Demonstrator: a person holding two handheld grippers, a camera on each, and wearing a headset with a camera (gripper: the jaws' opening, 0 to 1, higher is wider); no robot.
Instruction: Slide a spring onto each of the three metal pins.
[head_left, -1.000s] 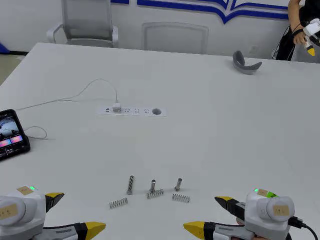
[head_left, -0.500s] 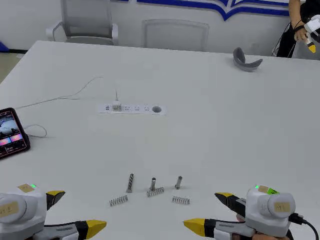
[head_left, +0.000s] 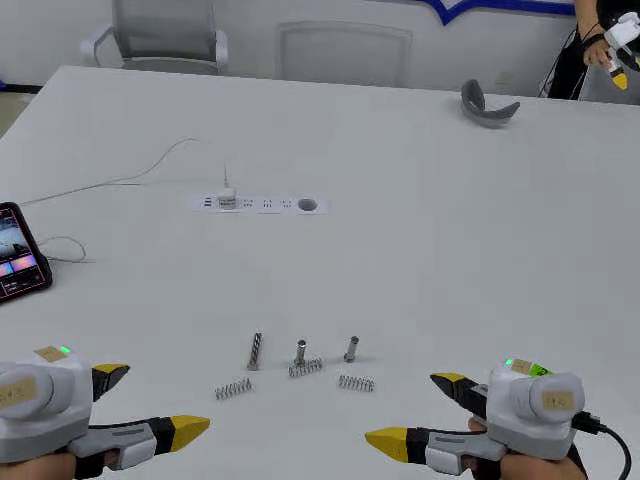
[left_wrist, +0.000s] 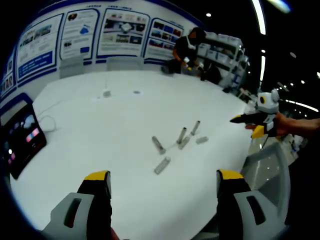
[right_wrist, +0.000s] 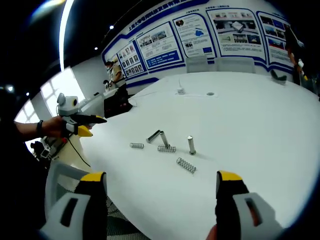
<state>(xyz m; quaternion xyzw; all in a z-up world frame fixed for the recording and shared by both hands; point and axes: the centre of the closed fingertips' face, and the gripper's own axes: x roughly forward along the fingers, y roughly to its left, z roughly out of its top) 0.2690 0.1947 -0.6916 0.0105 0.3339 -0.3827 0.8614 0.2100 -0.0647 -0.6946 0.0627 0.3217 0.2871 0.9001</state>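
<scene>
Your left gripper (head_left: 160, 398) and right gripper (head_left: 408, 408) both hang wide open and empty over the near edge of the white table (head_left: 450, 250). The three small coiled steel springs (head_left: 306, 368) lie flat ahead, between them, just short of the three short metal pins (head_left: 300, 351). The right-hand spring (head_left: 355, 383) is nearest your right gripper, long axis crosswise to your reach; the left-hand spring (head_left: 233, 389) is nearer your left.

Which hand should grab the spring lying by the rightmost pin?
Right. The right tongs, open, are nearer that spring; the left tongs lie beyond the middle spring.
</scene>
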